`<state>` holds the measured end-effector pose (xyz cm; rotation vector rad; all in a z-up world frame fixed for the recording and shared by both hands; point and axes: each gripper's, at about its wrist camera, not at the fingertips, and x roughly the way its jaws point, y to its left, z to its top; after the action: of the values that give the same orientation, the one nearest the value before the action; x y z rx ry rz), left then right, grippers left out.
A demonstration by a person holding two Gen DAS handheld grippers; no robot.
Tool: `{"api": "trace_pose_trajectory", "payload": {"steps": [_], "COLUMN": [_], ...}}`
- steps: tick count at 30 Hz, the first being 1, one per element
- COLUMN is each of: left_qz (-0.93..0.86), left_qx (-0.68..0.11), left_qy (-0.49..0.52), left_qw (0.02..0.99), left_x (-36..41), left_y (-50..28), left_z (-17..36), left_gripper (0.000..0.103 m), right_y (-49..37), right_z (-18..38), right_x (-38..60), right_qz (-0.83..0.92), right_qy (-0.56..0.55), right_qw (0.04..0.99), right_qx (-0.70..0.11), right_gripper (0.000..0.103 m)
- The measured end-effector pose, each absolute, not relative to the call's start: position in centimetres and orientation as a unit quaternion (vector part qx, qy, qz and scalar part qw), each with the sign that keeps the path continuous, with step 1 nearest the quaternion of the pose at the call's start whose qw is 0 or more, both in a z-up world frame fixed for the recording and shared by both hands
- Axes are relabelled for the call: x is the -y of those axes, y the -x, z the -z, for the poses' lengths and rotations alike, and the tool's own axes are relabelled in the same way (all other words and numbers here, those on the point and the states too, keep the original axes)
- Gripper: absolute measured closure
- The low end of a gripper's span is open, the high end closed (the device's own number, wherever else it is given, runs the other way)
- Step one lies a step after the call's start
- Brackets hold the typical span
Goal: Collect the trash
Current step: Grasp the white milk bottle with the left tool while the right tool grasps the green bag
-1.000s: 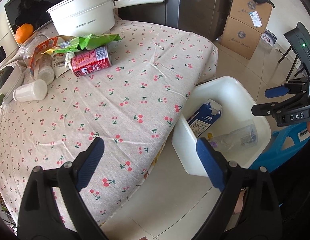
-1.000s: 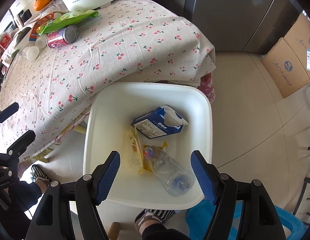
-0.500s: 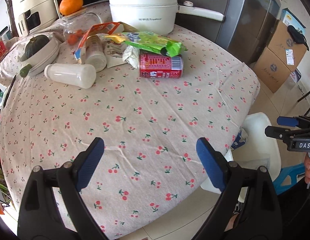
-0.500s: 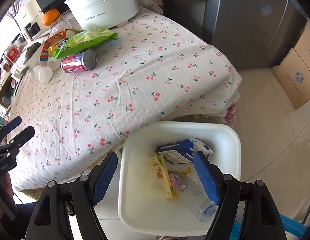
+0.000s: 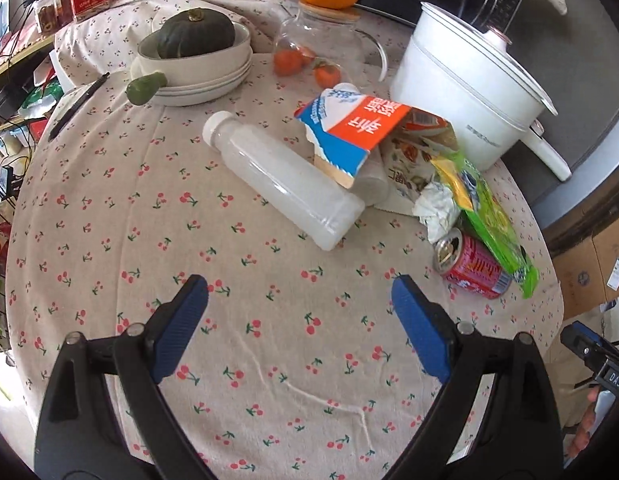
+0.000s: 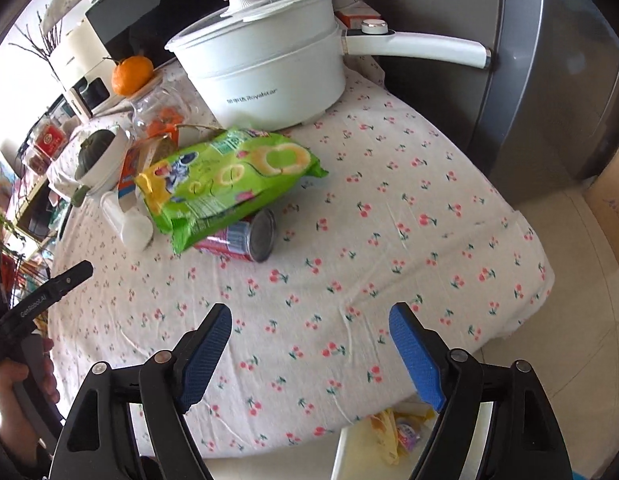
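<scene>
Trash lies in a heap on the cherry-print tablecloth (image 5: 269, 320): a clear plastic bottle (image 5: 283, 188) on its side, a torn blue and orange carton (image 5: 349, 128), a crumpled tissue (image 5: 435, 208), a red can (image 5: 475, 268) (image 6: 239, 238) and a green snack bag (image 5: 489, 216) (image 6: 225, 182) lying over the can. My left gripper (image 5: 299, 308) hangs open over bare cloth, short of the bottle. My right gripper (image 6: 309, 332) is over the table's near edge, its jaws still opening with nothing between them. The white bin (image 6: 349, 452) shows just below the table edge.
A white electric pot (image 6: 265, 76) with a long handle stands behind the trash. A glass jar (image 5: 321, 48) with an orange on top, stacked plates holding a green squash (image 5: 195, 34), a pen (image 5: 77, 106) and appliances fill the back. A grey fridge (image 6: 549, 80) and cardboard boxes stand right.
Both grippers have swung away from the white bin and over the table toward the trash heap. The left has rolled, so the bottle and carton now lie ahead of it.
</scene>
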<state>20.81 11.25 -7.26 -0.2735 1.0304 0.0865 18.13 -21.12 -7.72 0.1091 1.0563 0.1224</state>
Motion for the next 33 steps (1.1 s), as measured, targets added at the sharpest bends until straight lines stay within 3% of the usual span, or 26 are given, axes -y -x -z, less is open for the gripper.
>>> {"api": "trace_pose_trajectory", "payload": {"steps": [6,20,33], "left_qz": [-0.071,-0.108,-0.023], "left_qx": [-0.501,-0.528,-0.548], "left_qy": [0.155,0.14,0.054], "left_qw": [0.849,0.831,0.834], "left_x": [-12.6,-13.5,-11.3], "left_y": [-26.3,-30.9,-24.8], "left_z": [8.5,11.4,11.4], "left_gripper": [0.029,0.04,0.047], "right_y": [-20.4,-23.9,-25.3], "right_z": [9.5,9.6,10.8], "right_x": [20.8,23.2,21.6], "right_qz": [-0.063,-0.056,-0.1], "right_qy": [-0.035,-0.115,-0.221], "right_qw": [0.85,0.853,0.836], "right_qx": [-0.522,-0.506,-0.492], "right_gripper": [0.019,0.019,0.019]}}
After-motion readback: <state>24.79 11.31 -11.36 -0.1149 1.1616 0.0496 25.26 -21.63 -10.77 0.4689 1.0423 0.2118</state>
